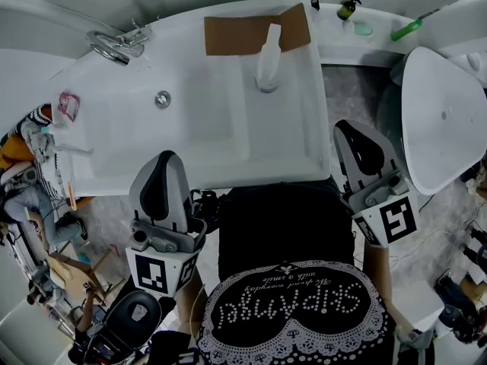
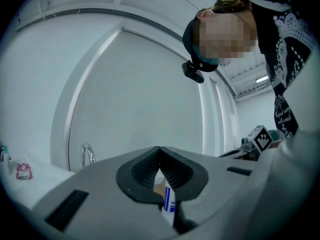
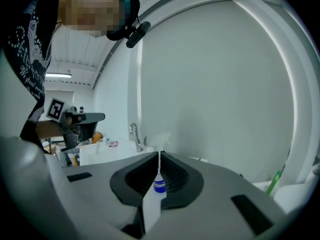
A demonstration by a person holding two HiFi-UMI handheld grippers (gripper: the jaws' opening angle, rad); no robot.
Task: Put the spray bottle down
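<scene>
A white spray bottle (image 1: 268,65) stands upright on the white counter (image 1: 297,139) beside the basin, at the edge of a brown cardboard sheet (image 1: 240,33). No gripper touches it. My left gripper (image 1: 163,157) hovers at the counter's near edge, shut and empty. To the right of the counter, my right gripper (image 1: 346,125) is also shut with nothing held. In the left gripper view the bottle (image 2: 169,204) shows far off through the gap behind the shut left gripper (image 2: 159,148). The right gripper view shows the bottle (image 3: 152,204) likewise beyond the shut right gripper (image 3: 159,153).
A chrome faucet (image 1: 114,44) and a drain (image 1: 163,98) lie at the basin's left. A pink item (image 1: 68,105) sits on the left rim. A small bottle (image 1: 348,7) and a green toothbrush (image 1: 407,29) rest on the back ledge. A white oval lid (image 1: 445,120) stands at right.
</scene>
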